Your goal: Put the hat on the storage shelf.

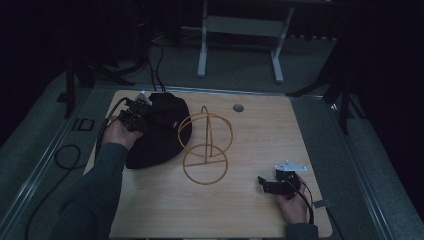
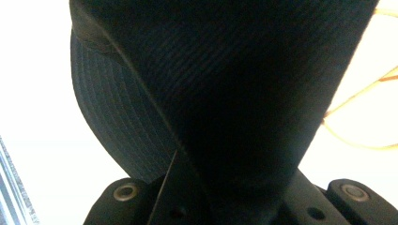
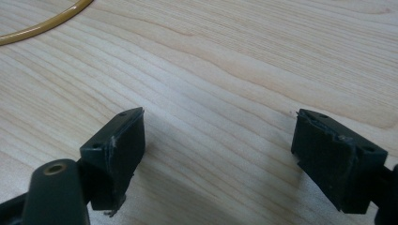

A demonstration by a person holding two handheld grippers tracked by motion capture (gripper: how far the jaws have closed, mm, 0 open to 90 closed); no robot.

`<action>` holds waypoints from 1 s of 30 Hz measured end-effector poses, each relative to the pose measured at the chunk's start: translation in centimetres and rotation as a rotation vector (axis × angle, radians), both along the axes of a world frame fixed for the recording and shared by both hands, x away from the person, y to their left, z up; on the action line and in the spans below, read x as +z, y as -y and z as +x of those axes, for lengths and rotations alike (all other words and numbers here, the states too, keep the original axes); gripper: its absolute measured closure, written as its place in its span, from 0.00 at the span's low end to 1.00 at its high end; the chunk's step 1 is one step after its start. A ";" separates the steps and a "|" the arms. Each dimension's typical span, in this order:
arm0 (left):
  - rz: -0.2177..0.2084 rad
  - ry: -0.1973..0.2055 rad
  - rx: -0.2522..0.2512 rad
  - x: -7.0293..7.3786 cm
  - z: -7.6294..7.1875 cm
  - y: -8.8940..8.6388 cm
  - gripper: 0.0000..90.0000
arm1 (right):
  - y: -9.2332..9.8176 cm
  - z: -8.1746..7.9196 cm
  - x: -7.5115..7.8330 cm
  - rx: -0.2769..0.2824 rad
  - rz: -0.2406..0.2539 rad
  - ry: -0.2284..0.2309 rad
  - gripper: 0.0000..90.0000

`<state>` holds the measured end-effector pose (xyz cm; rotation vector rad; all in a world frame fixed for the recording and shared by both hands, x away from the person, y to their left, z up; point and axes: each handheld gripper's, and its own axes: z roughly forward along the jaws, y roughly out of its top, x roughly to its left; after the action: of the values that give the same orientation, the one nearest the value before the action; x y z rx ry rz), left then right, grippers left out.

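Wooden table [image 1: 165, 210]: black hat [image 1: 160, 132] lies at left side, touching wire hat stand [image 1: 206, 145]. Left gripper [image 1: 136, 114] clenched on hat fabric, lifting step likely in hand. Right gripper [image 1: 270, 184] released, idle near stand. Next: carry hat over stand, seat crown on top.

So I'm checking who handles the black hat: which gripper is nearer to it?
Left. The left gripper is shut on the black hat. The right gripper rests open on the table, beyond the wire stand.
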<state>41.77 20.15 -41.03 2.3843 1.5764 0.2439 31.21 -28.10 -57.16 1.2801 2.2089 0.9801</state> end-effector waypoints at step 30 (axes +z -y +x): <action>-0.048 0.083 -0.004 3.3 -1.7 -2.7 0.99 | 0.0 0.0 0.0 0.000 0.000 0.000 0.20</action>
<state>40.09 22.86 -37.76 2.3097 1.5235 0.2970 31.22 -28.09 -57.16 1.2796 2.2091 0.9802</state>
